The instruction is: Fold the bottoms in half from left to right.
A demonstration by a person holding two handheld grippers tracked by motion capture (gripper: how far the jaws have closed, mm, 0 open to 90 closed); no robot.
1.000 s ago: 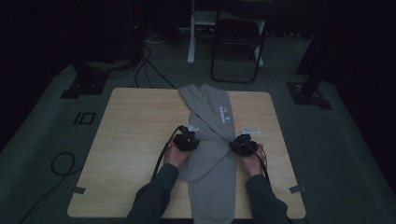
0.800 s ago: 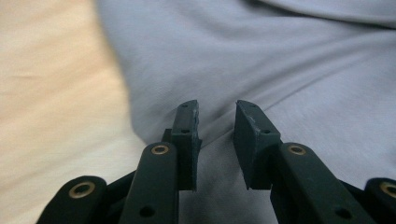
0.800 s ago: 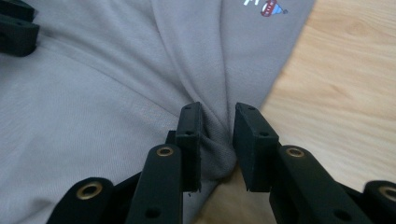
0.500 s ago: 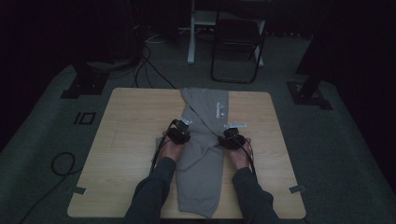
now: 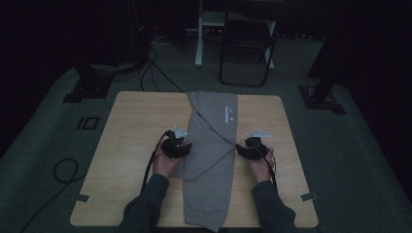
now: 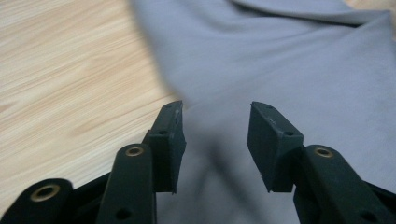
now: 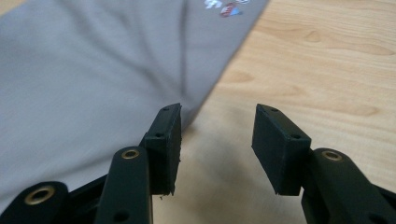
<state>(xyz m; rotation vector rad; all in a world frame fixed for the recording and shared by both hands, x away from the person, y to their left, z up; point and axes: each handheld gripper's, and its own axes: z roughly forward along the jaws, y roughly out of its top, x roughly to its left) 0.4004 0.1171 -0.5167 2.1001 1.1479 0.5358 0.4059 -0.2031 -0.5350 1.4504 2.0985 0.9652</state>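
- On the desk, a grey garment lies lengthwise down the middle, folded narrow, its printed logo toward the far end.
- Left tongs sit at the garment's left edge, jaws spread and empty, hovering over the cloth.
- Right tongs sit at the garment's right edge, jaws spread and empty, straddling the hem where cloth meets wood.
- Judged step: lining up for a grip on both edges.
- Next move likely calls for lowering each pair and pinching the edges evenly before folding.
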